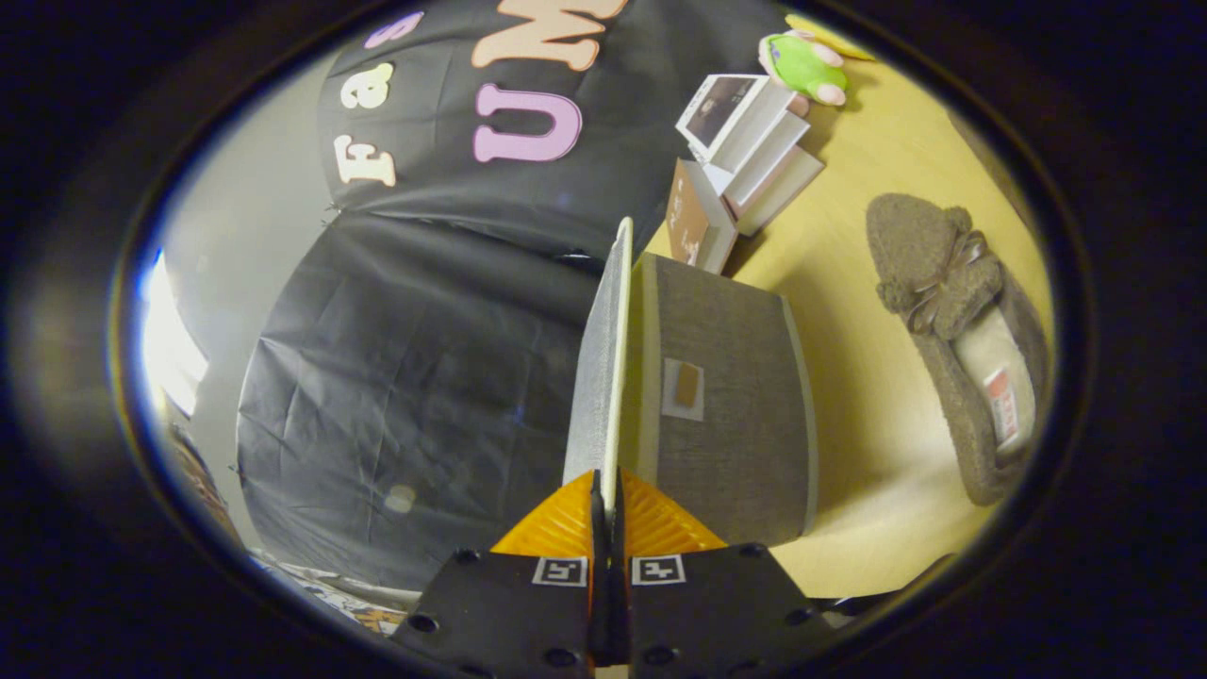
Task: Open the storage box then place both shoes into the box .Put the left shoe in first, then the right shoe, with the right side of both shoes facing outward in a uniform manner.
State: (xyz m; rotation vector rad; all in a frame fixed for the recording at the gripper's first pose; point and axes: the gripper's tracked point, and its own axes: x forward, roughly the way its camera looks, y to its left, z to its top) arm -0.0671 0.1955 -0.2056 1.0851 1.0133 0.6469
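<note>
Gripper view, contents listed from left to right.

Black cloth wall (415, 396): creased fabric, taking up the left half behind everything else.

Gripper (606, 514): two orange ribbed fingers (556, 523), brought together and clamped on the near edge of the lid, one finger on each face of it.

Lid (599, 377): a thin, pale grey panel seen edge-on, running straight ahead from between the fingers and swung away from the box body.

Storage box (721, 405): grey fabric body just right of the lid and touching it along its length, with a small label window on the face that shows. It stands on the yellow wooden surface (868, 396).

Stack of books or small cartons (745, 160): white and brown, fanned out beyond the far end of the box, on the same surface.

Green soft toy (806, 66): lies just beyond the stack, touching or nearly touching it.

Shoe (962, 330): brown fuzzy slipper with a bow on the toe and a pale lining bearing a red tag, lying on the surface to the right of the box, well apart from it.
</note>
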